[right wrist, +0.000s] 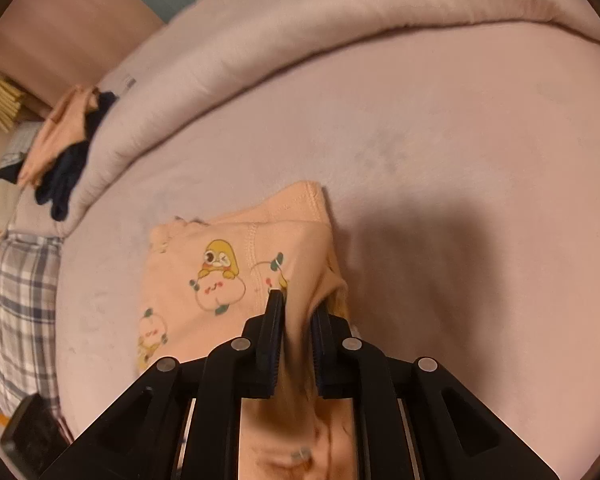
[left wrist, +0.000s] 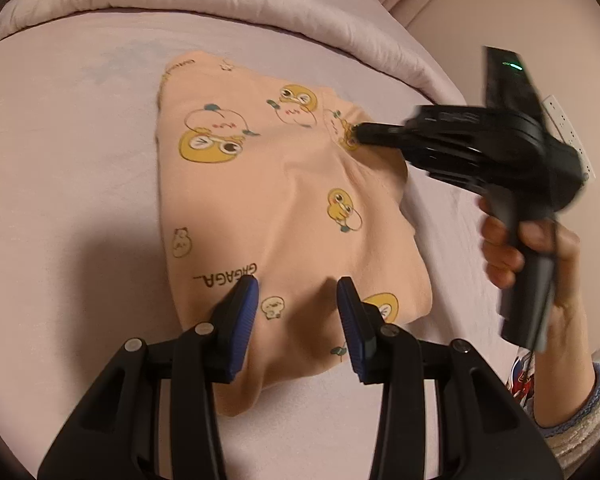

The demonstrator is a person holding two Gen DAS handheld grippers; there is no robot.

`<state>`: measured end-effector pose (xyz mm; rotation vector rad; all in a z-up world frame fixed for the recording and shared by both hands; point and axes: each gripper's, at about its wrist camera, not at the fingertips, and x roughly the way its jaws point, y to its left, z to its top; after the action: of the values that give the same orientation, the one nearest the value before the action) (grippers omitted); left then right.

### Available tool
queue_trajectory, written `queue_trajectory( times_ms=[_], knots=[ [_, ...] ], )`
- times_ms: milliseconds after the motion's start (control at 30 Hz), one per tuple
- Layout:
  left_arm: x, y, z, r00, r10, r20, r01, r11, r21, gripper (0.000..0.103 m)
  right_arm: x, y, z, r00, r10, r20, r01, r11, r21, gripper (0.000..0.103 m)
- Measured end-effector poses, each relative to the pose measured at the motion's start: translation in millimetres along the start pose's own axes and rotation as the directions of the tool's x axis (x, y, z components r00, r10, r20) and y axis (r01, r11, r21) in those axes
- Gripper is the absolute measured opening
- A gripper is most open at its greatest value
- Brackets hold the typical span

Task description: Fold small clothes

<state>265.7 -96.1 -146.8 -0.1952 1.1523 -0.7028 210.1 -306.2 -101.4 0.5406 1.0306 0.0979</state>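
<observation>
Blue ribbed pads line the two black fingers of the left gripper point(left wrist: 296, 300), whose jaws stand apart over the near edge of the peach cotton garment printed with yellow ducks point(left wrist: 268, 196); nothing is held between them, and whether the tips touch the cloth cannot be told. Right gripper point(right wrist: 294, 316) (black, of the same build) has its jaws drawn in on a raised fold of the same garment point(right wrist: 204, 280), the cloth passing up between its fingers. Seen from the left wrist, this gripper point(left wrist: 358, 134) pinches the garment at its far right corner, pulling the fabric into creases, while the person's right hand point(left wrist: 528, 248) grasps its handle. Garment lies partly folded in the middle of the pale pink bed sheet point(left wrist: 68, 152), with the printed word "GAGAGA" near the left gripper. Rolled pink blanket point(right wrist: 340, 32) runs along the far edge of the bed. Peach and navy clothes point(right wrist: 66, 148) are heaped at its left end, beside a grey plaid cloth point(right wrist: 24, 304).
</observation>
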Motion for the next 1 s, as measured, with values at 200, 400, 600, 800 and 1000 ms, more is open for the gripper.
queue_trajectory(
  times_ms=[200,400,600,800,1000],
  knots=[
    [0.2,5.4,1.6,0.999,-0.032,0.005,0.033,0.999,-0.028,0.040,-33.7,-18.2,-61.5,0.985,0.162,-0.064,-0.166,0.985,-0.049,0.028],
    [-2.1,7.9,0.1,0.999,-0.034,0.004,0.034,0.999,-0.042,0.040,-40.3,-25.4,-96.1,0.950,0.294,-0.104,-0.302,0.951,-0.069,0.028],
    [-3.5,11.1,-0.1,0.999,-0.037,0.002,0.037,0.997,-0.063,0.040,-26.6,-14.4,-96.2,0.956,0.273,-0.112,-0.286,0.949,-0.131,0.028],
    [-9.9,7.5,-0.4,0.999,-0.032,-0.002,0.032,0.998,-0.063,0.040,-40.8,-16.6,-102.6,0.968,0.246,-0.053,-0.252,0.950,-0.183,0.009],
    [-8.1,-3.4,-8.1,1.000,-0.004,0.002,0.004,1.000,-0.003,0.041,-50.7,-23.7,-103.8,0.981,0.191,-0.028,-0.193,0.962,-0.193,0.008]
  ],
)
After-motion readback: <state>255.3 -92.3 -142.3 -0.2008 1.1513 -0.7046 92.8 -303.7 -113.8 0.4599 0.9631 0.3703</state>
